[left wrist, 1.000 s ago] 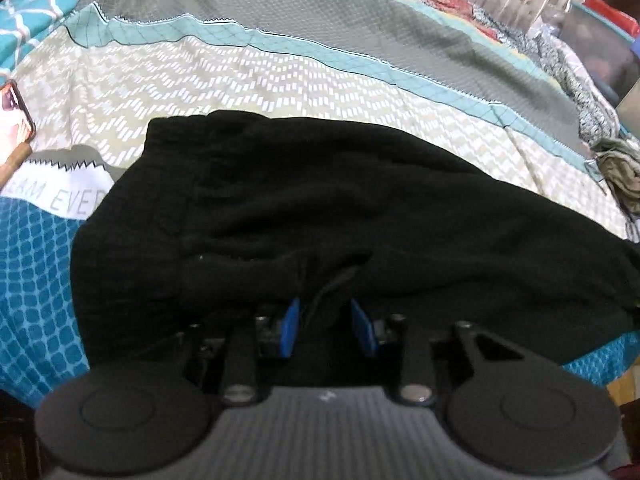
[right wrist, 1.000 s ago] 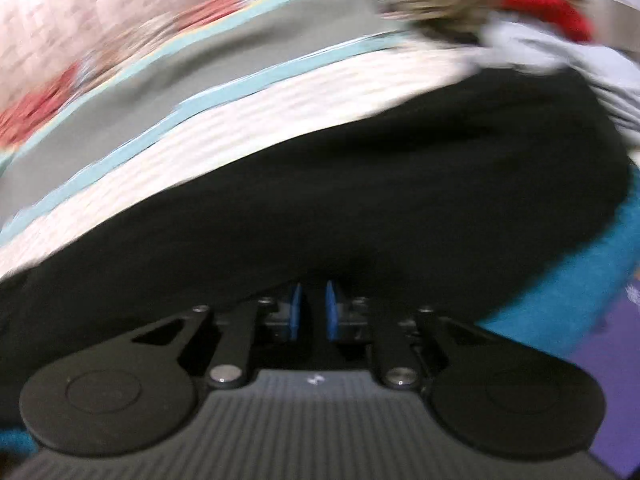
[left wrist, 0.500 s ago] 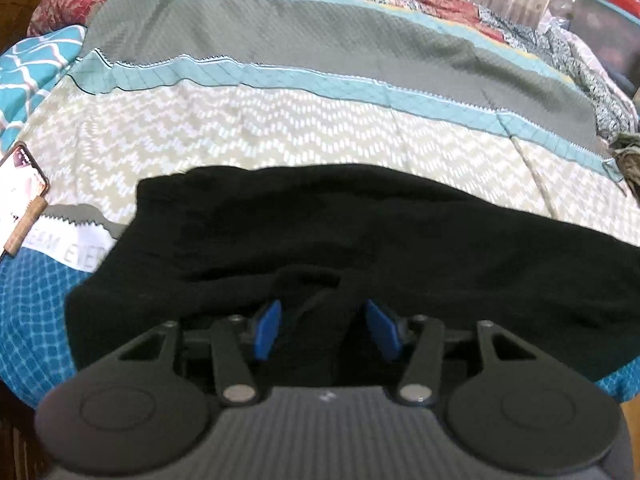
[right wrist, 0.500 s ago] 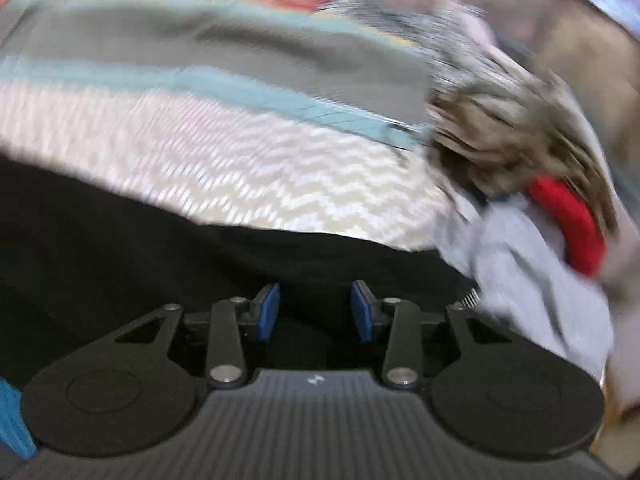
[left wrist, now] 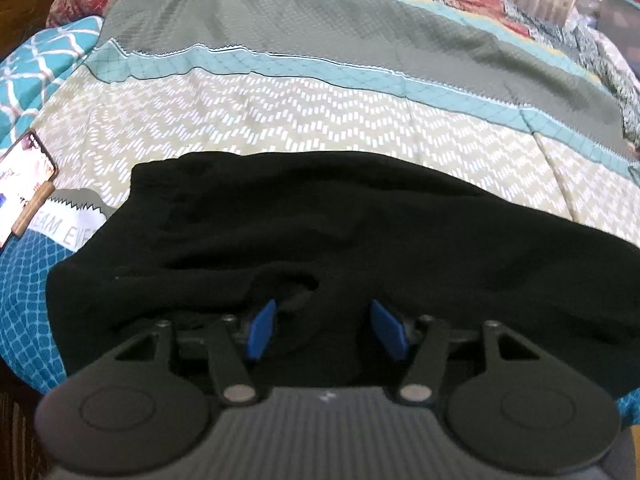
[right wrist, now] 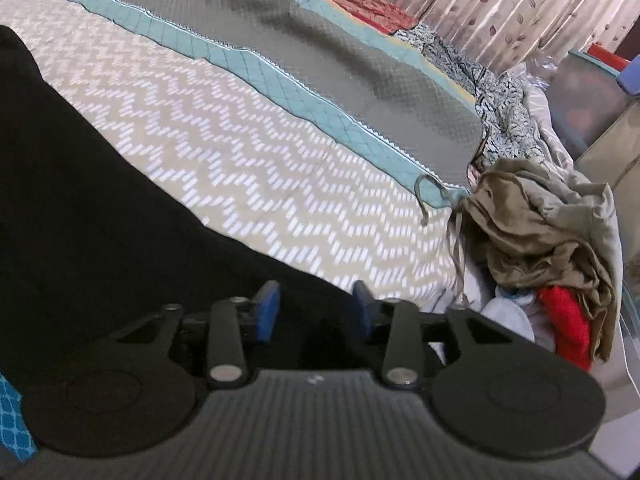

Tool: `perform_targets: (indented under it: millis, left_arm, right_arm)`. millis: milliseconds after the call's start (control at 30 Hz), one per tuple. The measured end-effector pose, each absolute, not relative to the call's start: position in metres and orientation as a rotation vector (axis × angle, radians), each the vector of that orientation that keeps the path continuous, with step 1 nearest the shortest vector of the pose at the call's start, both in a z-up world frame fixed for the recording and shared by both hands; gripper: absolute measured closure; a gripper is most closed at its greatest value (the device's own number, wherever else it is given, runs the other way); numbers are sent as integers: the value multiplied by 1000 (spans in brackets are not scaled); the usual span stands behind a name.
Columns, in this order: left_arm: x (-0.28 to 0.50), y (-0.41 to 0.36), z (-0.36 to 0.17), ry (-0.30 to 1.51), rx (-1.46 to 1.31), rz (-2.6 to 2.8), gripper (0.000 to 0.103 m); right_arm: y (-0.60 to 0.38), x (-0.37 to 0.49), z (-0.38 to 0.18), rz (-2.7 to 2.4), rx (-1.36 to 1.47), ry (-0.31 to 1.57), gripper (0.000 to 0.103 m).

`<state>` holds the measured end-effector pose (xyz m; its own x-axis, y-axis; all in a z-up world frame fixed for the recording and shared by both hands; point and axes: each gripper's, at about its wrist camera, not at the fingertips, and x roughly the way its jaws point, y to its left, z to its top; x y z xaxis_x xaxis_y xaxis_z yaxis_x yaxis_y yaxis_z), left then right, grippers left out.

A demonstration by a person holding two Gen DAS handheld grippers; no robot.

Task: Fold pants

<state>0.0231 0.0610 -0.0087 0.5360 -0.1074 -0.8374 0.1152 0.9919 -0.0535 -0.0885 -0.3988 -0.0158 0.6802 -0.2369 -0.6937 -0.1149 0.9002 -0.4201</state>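
Note:
Black pants (left wrist: 320,220) lie folded lengthwise across the patterned quilt (left wrist: 280,112) near its front edge. My left gripper (left wrist: 323,308) hovers over their near edge, by a small raised fold. Its jaws are opening, and the blue pads (left wrist: 262,330) stand apart with loose fabric below them, not pinched. In the right wrist view the pants (right wrist: 80,200) fill the left side. My right gripper (right wrist: 316,296) sits over their right end, its jaws also opening, and its blue pads (right wrist: 266,314) press on nothing.
A phone (left wrist: 20,184) on a wooden stand lies at the quilt's left edge. A heap of clothes (right wrist: 540,232), olive, pale blue and red, is piled at the bed's right side. Behind it stand a clear storage bin (right wrist: 588,108) and curtains (right wrist: 500,8).
Both grippers went from shut on the black fabric to open and let it go. The left one drew back a little. The right one rolled and now faces the clothes heap.

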Motion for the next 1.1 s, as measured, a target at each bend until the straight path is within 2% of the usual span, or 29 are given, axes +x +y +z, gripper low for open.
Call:
perform_targets:
  millis: [67, 133, 167, 200, 233, 267, 567, 733, 767, 800, 867, 1100]
  left_arm:
    - [24, 56, -9, 998, 30, -124, 48]
    - [23, 54, -9, 999, 34, -123, 48]
    - [21, 53, -7, 996, 35, -124, 48]
    - [21, 52, -6, 992, 36, -123, 48]
    - [20, 52, -5, 991, 35, -122, 48]
    - [20, 52, -5, 992, 32, -120, 48]
    - [24, 46, -8, 1008, 70, -66, 48]
    - [25, 43, -11, 1011, 103, -43, 48]
    - [24, 42, -11, 1013, 107, -41, 48]
    - [25, 42, -12, 1015, 113, -38, 48]
    - [25, 40, -13, 1015, 126, -33, 48]
    - [22, 34, -13, 1008, 174, -25, 47]
  right_arm:
    - [-397, -84, -26, -71, -516, 854, 40]
    - [-397, -81, -37, -56, -535, 896, 45]
    - [-399, -80, -40, -43, -505, 918, 61]
    - [-401, -80, -39, -28, -466, 929, 93]
    - [-400, -80, -39, -16, -439, 939, 99]
    - [-397, -82, -39, -23, -449, 933, 101]
    - [-419, -80, 4, -188, -326, 712, 101]
    - [-420, -77, 1, -145, -189, 728, 98]
    - [-411, -80, -2, -118, -208, 730, 90]
    - [-404, -83, -7, -91, -215, 740, 77]
    - [-394, -89, -18, -56, -215, 760, 68]
    - [-404, -94, -46, -147, -170, 821, 70]
